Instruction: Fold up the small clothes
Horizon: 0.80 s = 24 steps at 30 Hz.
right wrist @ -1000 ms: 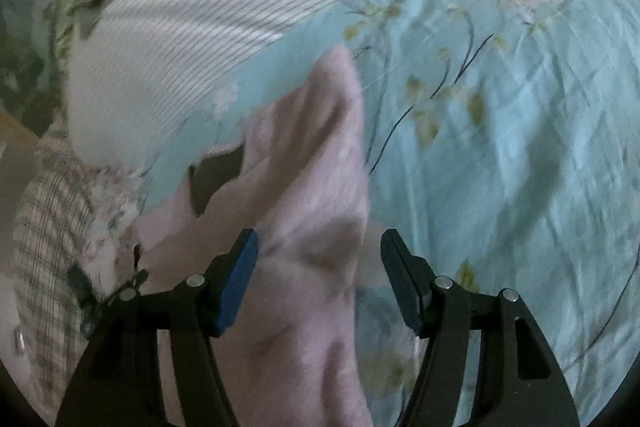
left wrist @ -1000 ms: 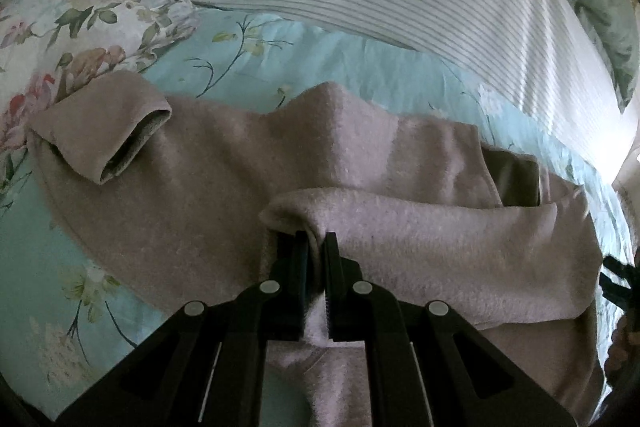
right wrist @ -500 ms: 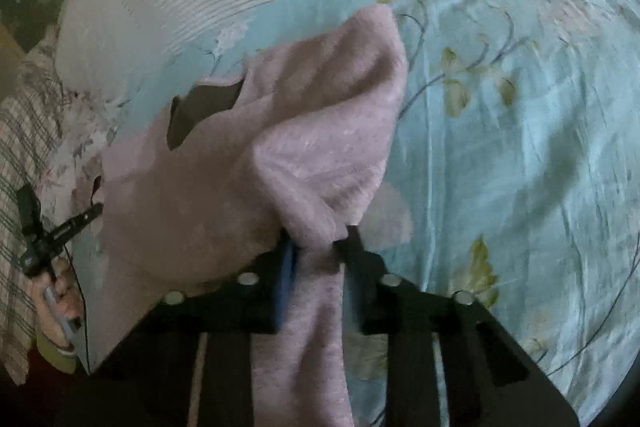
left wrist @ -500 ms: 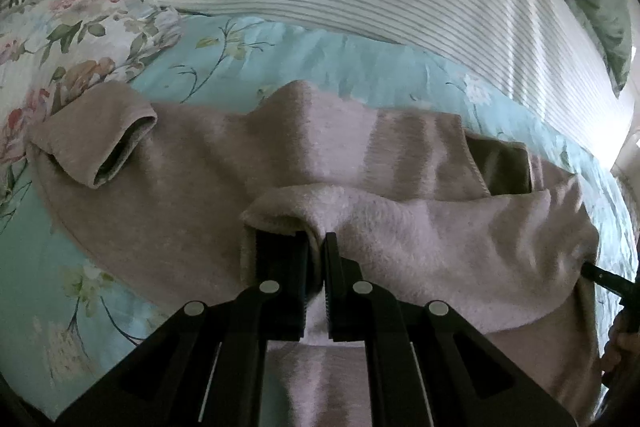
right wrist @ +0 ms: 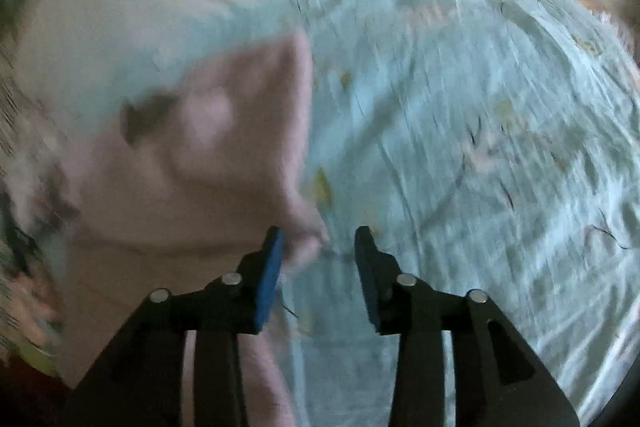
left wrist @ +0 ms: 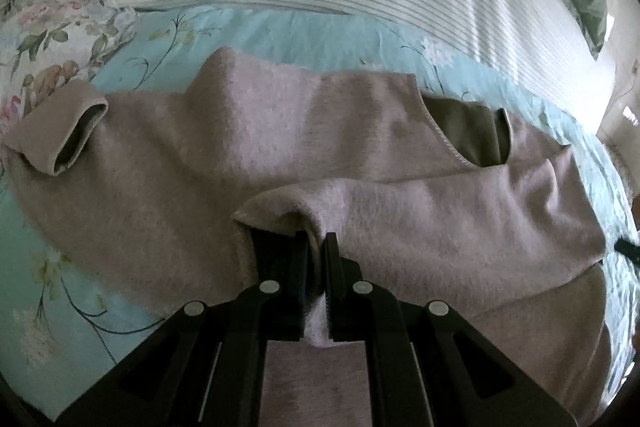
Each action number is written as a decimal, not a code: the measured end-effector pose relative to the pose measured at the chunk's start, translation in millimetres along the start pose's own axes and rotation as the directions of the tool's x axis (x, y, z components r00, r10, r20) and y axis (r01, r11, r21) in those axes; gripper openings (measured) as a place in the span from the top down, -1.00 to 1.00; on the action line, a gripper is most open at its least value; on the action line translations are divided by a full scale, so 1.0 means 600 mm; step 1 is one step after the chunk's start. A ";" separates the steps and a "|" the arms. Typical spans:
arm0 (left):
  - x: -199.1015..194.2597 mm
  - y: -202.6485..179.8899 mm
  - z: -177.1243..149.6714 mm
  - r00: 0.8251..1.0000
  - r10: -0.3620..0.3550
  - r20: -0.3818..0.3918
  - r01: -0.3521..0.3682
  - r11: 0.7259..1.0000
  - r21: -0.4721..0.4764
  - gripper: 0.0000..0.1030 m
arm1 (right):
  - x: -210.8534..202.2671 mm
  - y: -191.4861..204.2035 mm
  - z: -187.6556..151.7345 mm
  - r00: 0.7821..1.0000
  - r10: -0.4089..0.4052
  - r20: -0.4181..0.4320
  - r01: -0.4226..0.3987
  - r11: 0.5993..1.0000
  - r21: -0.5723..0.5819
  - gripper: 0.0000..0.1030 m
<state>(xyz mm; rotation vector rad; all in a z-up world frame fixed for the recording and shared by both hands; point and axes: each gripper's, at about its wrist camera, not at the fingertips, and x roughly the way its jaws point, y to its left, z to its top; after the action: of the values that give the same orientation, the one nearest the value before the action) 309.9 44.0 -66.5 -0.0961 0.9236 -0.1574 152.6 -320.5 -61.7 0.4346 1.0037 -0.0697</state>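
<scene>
Two tools in play: left tool [left wrist: 316, 247] pinches a sleeve across the sweater [left wrist: 248, 131] at frame centre on the bed [left wrist: 280, 31]; right tool [right wrist: 318, 243] gapes empty. Sleeve fold under way; next, release.

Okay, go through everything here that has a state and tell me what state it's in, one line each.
Left tongs: shut on the pink fleece sweater's cuff.
Right tongs: open, gripping nothing, sweater edge just beside them.
Pink fleece sweater: lying on the bed, one sleeve folded across the body.
Other sleeve: lying out to the side, not folded in.
Turquoise floral bedsheet: spread out, wrinkled.
</scene>
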 end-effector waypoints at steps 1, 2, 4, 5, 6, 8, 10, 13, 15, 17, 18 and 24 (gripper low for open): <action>0.001 0.002 0.000 1.000 -0.009 -0.005 0.009 1.000 -0.009 0.90 | -0.006 -0.003 0.014 0.999 0.034 0.033 -0.035 0.999 0.015 -0.02; 0.003 0.002 0.003 1.000 -0.009 -0.009 0.009 1.000 -0.012 0.90 | -0.003 -0.001 0.029 0.998 0.046 0.050 -0.047 0.999 0.012 -0.08; 0.007 -0.004 0.004 1.000 -0.004 -0.012 0.004 1.000 -0.004 0.90 | 0.035 0.004 0.067 0.998 0.050 0.042 -0.051 0.999 0.014 -0.08; 0.009 -0.006 0.004 1.000 -0.001 -0.014 0.001 1.000 0.002 0.90 | 0.061 0.002 0.081 0.998 0.054 0.023 -0.055 0.998 0.031 -0.08; 0.009 -0.007 0.003 1.000 0.001 -0.016 -0.001 1.000 0.008 0.90 | 0.078 0.003 0.089 0.999 0.047 0.011 -0.048 0.998 0.040 -0.08; 0.011 -0.008 0.002 1.000 0.004 -0.021 -0.003 1.000 0.015 0.90 | 0.127 0.004 0.101 0.999 0.017 -0.042 -0.015 0.999 0.042 0.36; 0.006 -0.009 0.005 1.000 -0.003 -0.011 0.003 1.000 0.022 0.90 | 0.132 0.010 0.102 0.999 0.033 -0.031 -0.032 0.998 0.046 0.88; 0.012 -0.010 0.007 1.000 0.006 -0.013 -0.005 0.999 0.037 0.90 | 0.097 0.021 0.110 0.997 -0.003 0.080 -0.001 0.999 0.046 0.88; 0.025 -0.008 0.000 0.999 0.033 -0.031 -0.032 0.999 0.045 0.88 | 0.115 0.018 0.103 0.998 -0.053 0.042 0.050 0.997 0.066 0.84; 0.025 0.002 -0.011 0.999 0.015 -0.038 -0.014 1.000 0.027 0.87 | 0.127 0.021 0.094 0.990 -0.141 -0.006 0.141 0.989 0.045 0.69; 0.019 0.007 -0.015 0.999 0.004 -0.033 -0.004 1.000 0.019 0.85 | 0.118 0.024 0.096 0.985 -0.171 0.016 0.170 0.985 0.039 0.53; -0.029 0.045 -0.036 1.000 0.019 0.005 -0.019 0.999 -0.047 0.65 | 0.049 0.101 0.031 0.998 0.003 0.063 0.000 0.998 -0.059 -0.12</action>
<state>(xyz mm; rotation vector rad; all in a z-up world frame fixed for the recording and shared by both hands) 284.9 73.0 -69.7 -0.1314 0.9228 -0.1177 199.0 -268.4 -58.1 0.3771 0.9411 -0.0523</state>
